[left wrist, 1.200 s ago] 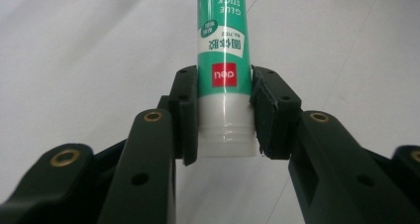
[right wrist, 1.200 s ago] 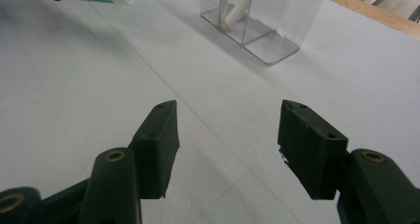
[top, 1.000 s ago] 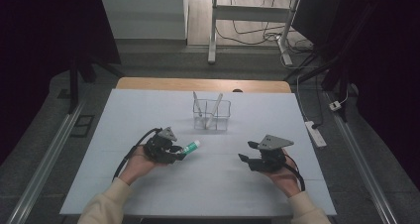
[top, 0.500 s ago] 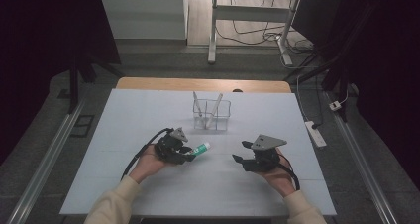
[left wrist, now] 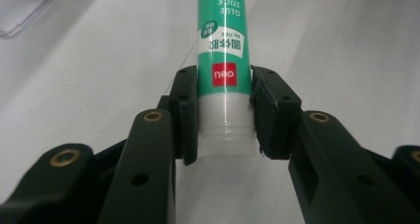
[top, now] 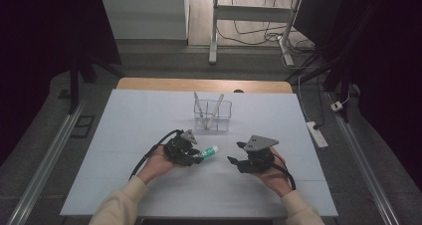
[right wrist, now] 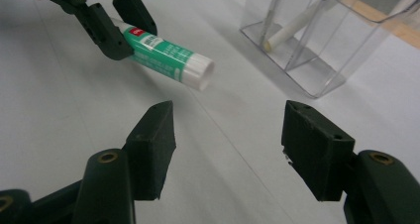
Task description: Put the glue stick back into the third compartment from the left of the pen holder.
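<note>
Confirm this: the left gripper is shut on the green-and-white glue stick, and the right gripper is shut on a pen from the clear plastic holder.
One thing is wrong: the right gripper is open and holds nothing, as the right gripper view shows. The left gripper is indeed shut on the green-and-white glue stick.

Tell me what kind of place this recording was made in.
Probably a lab or data-collection workspace, not a home. A white-topped table stands among dark curtains, with floor rails, loose cables and a power strip. On it, the left gripper holds a glue stick near a clear organizer.

Left claw (top: 198, 159) is clamped tight, right claw (top: 238, 153) spread wide, both held low.
</note>
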A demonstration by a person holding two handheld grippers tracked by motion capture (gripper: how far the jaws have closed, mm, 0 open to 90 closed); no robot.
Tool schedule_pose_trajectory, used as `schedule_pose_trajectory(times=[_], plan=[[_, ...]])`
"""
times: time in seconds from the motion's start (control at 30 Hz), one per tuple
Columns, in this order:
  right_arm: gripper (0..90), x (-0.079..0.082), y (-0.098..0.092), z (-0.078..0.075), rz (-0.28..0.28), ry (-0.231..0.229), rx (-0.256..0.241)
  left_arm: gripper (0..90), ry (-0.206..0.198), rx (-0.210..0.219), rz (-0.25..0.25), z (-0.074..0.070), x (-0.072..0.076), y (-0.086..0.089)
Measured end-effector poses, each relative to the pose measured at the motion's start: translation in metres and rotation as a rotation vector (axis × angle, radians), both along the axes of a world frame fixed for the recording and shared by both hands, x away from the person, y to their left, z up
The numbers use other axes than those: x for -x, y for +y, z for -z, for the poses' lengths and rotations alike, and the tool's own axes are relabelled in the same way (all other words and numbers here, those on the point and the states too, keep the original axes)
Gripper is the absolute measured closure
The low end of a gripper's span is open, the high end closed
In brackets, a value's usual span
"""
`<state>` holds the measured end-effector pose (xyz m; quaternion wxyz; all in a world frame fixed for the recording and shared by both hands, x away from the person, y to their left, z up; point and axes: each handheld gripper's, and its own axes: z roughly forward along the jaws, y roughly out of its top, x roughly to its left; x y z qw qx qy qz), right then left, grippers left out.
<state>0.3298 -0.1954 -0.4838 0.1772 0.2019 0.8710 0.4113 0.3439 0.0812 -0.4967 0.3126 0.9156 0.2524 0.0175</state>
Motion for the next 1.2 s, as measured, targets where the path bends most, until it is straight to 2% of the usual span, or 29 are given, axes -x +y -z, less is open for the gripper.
schedule_pose_trajectory(times=[0.43,0.8,1.03,1.2], plan=[[36.3,0.001,0.023,0.004,-0.061,-0.030,0.088,64.8,0.010,-0.004,0.018,0.002,0.001,-0.009],[37.1,0.000,0.039,0.006,-0.127,-0.048,0.123,64.8,0.009,-0.011,0.034,0.002,0.001,-0.013],[38.0,0.001,0.047,0.007,-0.144,-0.071,0.182,64.7,0.001,-0.018,0.047,0.001,0.003,-0.018],[39.7,0.002,0.052,0.009,-0.179,-0.079,0.219,64.7,0.003,-0.017,0.055,0.001,0.004,-0.021]])
